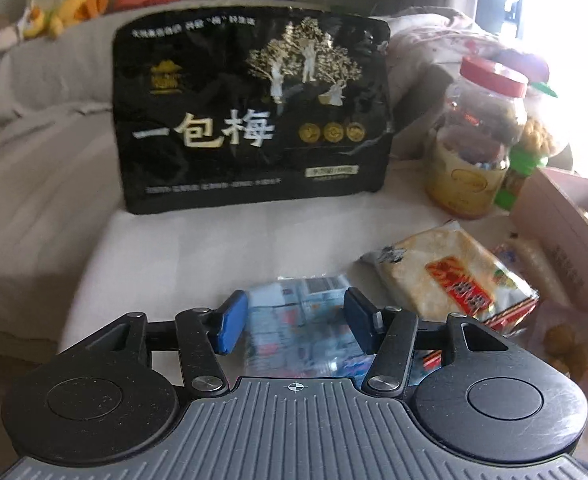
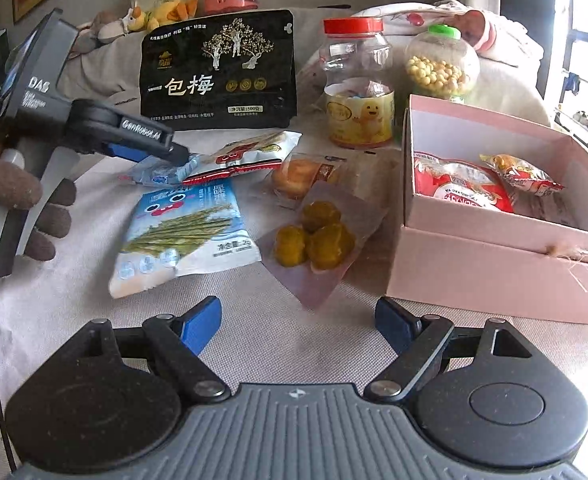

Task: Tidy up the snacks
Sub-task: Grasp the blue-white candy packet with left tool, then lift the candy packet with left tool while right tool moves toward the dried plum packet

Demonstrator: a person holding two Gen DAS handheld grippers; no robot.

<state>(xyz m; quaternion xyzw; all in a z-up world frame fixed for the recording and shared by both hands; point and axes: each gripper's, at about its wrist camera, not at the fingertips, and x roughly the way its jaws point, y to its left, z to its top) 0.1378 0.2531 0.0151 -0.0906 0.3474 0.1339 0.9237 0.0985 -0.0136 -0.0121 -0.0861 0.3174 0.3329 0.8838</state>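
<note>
Left gripper [image 1: 296, 318]: jaws partly open, astride a small blue packet [image 1: 298, 320] at lower centre; pads look clear of it, so I judge it just set down or not yet pinched.
Right gripper [image 2: 298, 322]: jaws wide, empty, hovering over bare cloth.
Blue packet: crinkly, pale blue print, lying flat beside the cracker packet [image 1: 454, 276].
Pink box [image 2: 494, 272]: right of frame, open, two snacks inside; likely the destination.
Black bag [image 1: 253, 120]: upright at back.

large black glossy foil plum bag [image 2: 217, 70] | beside it, clear smooth plastic jar with red lid [image 2: 356, 80] | right of bag, matt pink cardboard box [image 2: 494, 256] | under bag, matt woven beige cloth [image 2: 294, 320]
</note>
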